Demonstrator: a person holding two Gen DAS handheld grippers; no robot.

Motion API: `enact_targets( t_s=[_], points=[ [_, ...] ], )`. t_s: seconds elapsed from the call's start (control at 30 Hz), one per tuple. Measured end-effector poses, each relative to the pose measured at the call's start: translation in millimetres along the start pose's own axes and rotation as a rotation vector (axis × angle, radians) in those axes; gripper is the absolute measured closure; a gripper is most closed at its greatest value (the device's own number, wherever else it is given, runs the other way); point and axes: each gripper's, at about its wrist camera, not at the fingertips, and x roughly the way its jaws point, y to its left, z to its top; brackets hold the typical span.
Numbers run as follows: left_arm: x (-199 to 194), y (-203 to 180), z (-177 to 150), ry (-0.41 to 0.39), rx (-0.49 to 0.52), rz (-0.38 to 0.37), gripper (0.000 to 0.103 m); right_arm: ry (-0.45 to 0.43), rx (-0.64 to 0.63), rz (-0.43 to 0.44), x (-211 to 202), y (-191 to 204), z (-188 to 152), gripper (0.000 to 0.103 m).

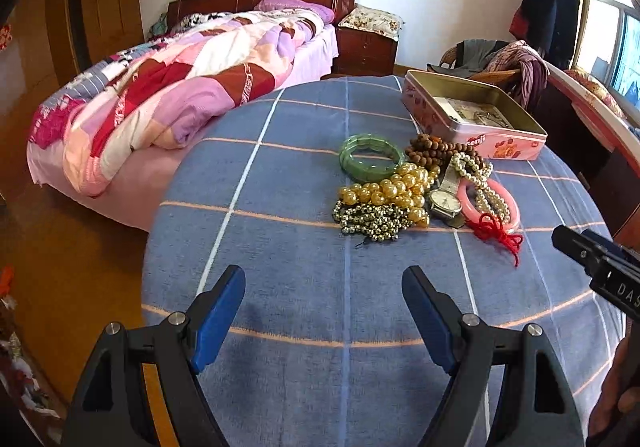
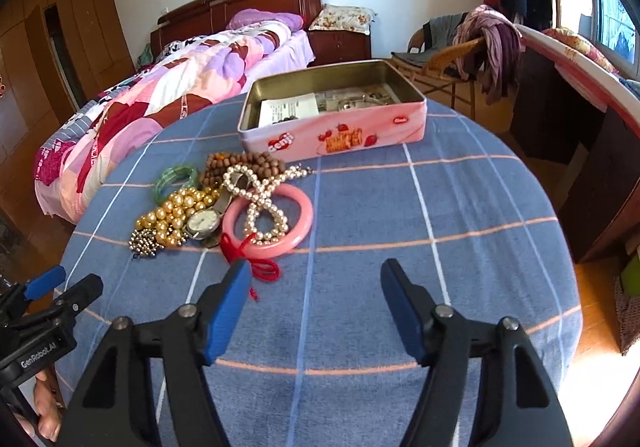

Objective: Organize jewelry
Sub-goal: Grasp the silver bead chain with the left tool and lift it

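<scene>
A pile of jewelry lies on a blue checked tablecloth [image 1: 304,175]: a green bangle [image 1: 370,158], gold pearl beads [image 1: 400,187], dark metallic beads [image 1: 372,221], brown wooden beads [image 1: 438,149], a watch [image 1: 445,203], a white pearl strand [image 2: 260,203] over a pink bangle [image 2: 294,239], and red cord [image 2: 250,259]. An open pink tin [image 2: 332,135] stands behind the pile, with papers and small items inside. My left gripper [image 1: 324,283] is open and empty, short of the pile. My right gripper [image 2: 316,275] is open and empty, its left finger [image 2: 230,303] near the red cord.
The tin also shows in the left wrist view [image 1: 476,127]. A bed with a patchwork quilt [image 1: 180,79] lies beyond the table's left edge. A wicker chair with clothes [image 2: 460,51] and a desk [image 2: 580,95] stand at the right.
</scene>
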Motion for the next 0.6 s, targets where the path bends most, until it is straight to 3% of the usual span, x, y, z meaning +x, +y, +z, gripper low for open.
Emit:
enact_targets(
  t_s=[0.23,0.47,0.53,0.57,0.6],
  points=[
    [21.3,-13.5,15.6,0.004,0.037,-0.026,0.022,0.018,-0.006,0.008,6.5,5.4,-0.8,0.032],
    [62.7,-24.8,32.7,0.103,0.008,-0.089,0.022,0.031,0.0,0.009,9.2,1.6,-0.6,0.032],
    [63.8,-24.9,36.2,0.097,0.011,-0.102,0.028,0.031,0.004,0.005,9.3,-0.1,0.0,0.032],
    [63.9,-25.4,36.6,0.088,0.024,-0.094,0.042,0.031,0.008,0.005,9.3,-1.4,0.2,0.032],
    [63.0,-25.8,36.9,0.086,0.038,-0.087,0.066,0.032,0.013,0.005,9.4,-3.0,0.2,0.032]
  ],
)
